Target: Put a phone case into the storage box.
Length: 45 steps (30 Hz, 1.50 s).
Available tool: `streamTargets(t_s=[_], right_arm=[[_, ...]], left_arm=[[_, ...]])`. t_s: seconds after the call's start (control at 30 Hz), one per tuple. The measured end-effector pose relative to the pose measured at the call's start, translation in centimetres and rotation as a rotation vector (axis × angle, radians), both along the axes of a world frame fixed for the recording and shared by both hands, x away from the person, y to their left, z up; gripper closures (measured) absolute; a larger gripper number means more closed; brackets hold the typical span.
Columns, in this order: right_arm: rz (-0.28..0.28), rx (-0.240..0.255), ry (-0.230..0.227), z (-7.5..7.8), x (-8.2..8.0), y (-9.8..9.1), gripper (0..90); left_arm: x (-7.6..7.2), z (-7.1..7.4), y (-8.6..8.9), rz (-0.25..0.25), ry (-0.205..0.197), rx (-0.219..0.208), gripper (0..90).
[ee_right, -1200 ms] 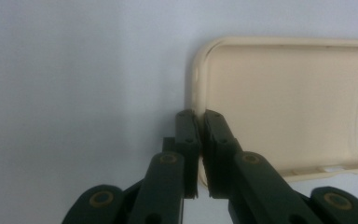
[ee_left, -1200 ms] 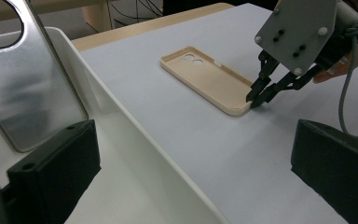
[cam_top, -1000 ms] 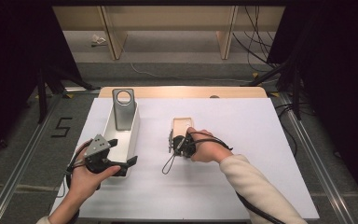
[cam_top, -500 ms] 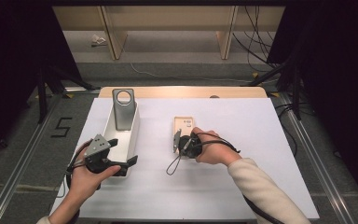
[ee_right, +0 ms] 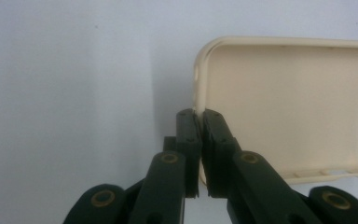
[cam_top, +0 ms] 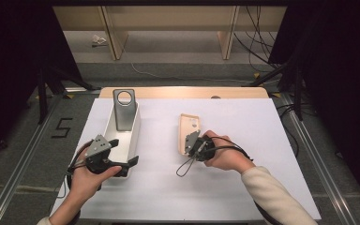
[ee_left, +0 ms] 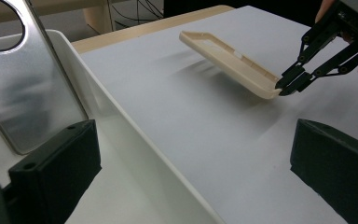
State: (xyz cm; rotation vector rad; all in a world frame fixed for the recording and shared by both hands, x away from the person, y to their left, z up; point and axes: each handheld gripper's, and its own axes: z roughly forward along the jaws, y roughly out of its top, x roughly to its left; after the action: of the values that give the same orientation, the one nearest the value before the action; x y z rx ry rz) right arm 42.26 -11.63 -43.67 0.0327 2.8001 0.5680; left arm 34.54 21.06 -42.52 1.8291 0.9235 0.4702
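A beige phone case [cam_top: 188,130] hangs tilted above the white table, and its near edge is pinched by my right gripper [cam_top: 191,144], which is shut on it. The right gripper view shows the case's rim [ee_right: 298,102] clamped between the jaws of the right gripper [ee_right: 200,116]. From the left gripper view the case [ee_left: 228,58] and the right gripper [ee_left: 282,86] are at the upper right. My left gripper [cam_top: 124,152] stands open astride the near right wall of a white tray [cam_top: 133,126]. A silver plate with a round hole [cam_top: 124,110] leans in that tray.
A white sheet [cam_top: 243,187] covers the table, with a wooden strip [cam_top: 183,92] along the far edge. Behind it are wooden shelf legs [cam_top: 112,33] and cables [cam_top: 258,37]. The right gripper's cable loops on the sheet [cam_top: 183,168].
My right gripper has moved right and slightly up with the phone case, whose near edge is now raised off the sheet. The left hand has kept still.
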Motion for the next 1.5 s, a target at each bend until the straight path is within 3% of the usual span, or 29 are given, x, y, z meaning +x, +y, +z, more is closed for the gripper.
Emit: streamTargets(t_s=[0.7, 1.23, 1.5], right_arm=[[-0.039, 0.214, 0.049, 1.1, -2.3, -4.1, 87.4], [-0.060, 0.297, 0.058, 1.3, -4.1, -5.9, 87.3], [-0.053, 0.336, 0.055, 1.7, -4.9, -6.2, 87.3]], left_arm=[[0.1, 0.1, 0.2, 0.006, 0.000, -0.006, 1.2], [0.0, 0.1, -0.1, 0.000, 0.007, -0.010, 1.8], [0.5, 0.9, -0.6, -0.004, 0.005, -0.022, 2.4]])
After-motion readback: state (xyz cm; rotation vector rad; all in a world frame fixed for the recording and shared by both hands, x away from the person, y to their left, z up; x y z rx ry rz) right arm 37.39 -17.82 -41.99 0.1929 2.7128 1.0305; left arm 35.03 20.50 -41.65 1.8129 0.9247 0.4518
